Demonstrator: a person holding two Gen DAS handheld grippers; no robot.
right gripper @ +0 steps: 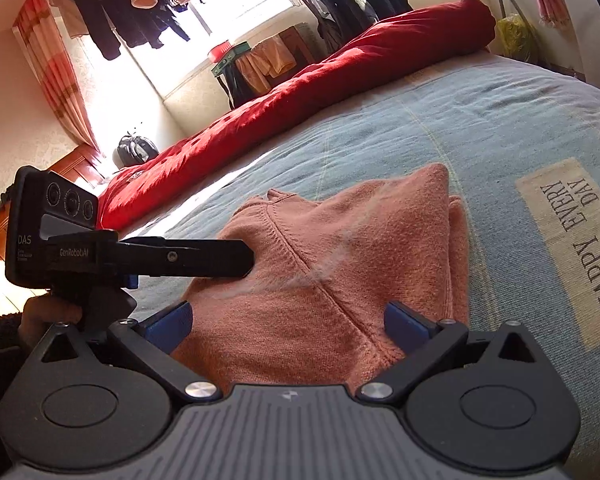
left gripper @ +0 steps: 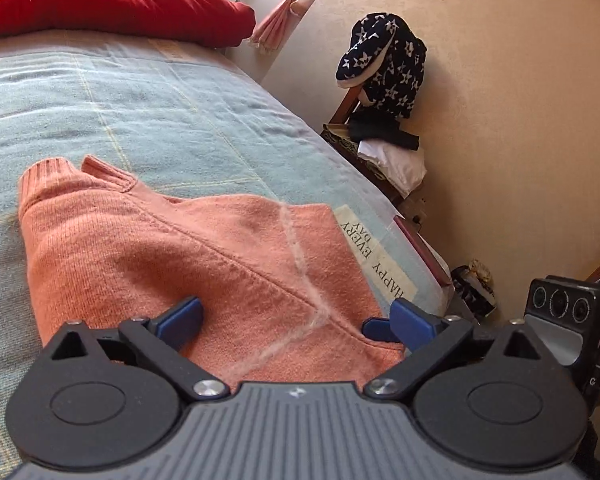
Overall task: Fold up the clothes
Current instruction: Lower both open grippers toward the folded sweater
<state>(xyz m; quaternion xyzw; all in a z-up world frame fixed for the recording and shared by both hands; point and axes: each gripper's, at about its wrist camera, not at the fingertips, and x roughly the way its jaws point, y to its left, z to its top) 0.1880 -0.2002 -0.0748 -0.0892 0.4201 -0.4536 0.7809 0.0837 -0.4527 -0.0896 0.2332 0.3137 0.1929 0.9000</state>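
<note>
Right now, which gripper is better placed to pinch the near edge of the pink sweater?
Probably right. The right gripper is open, straddling the pink sweater at its near edge. The left gripper is also open, but sits over the garment's side.

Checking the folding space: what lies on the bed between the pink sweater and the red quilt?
Only bare blue bedspread lies between the pink sweater and the red quilt, clearest in the right wrist view.

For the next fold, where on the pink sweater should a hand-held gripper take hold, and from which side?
Probably the near folded edge of the pink sweater, approached low from the person's side. There the layers stack thick and hang toward the cameras, between the open blue fingers of the right hand-held gripper. The far ribbed cuff lies flat on the blue blanket, so it is harder to pinch.
</note>
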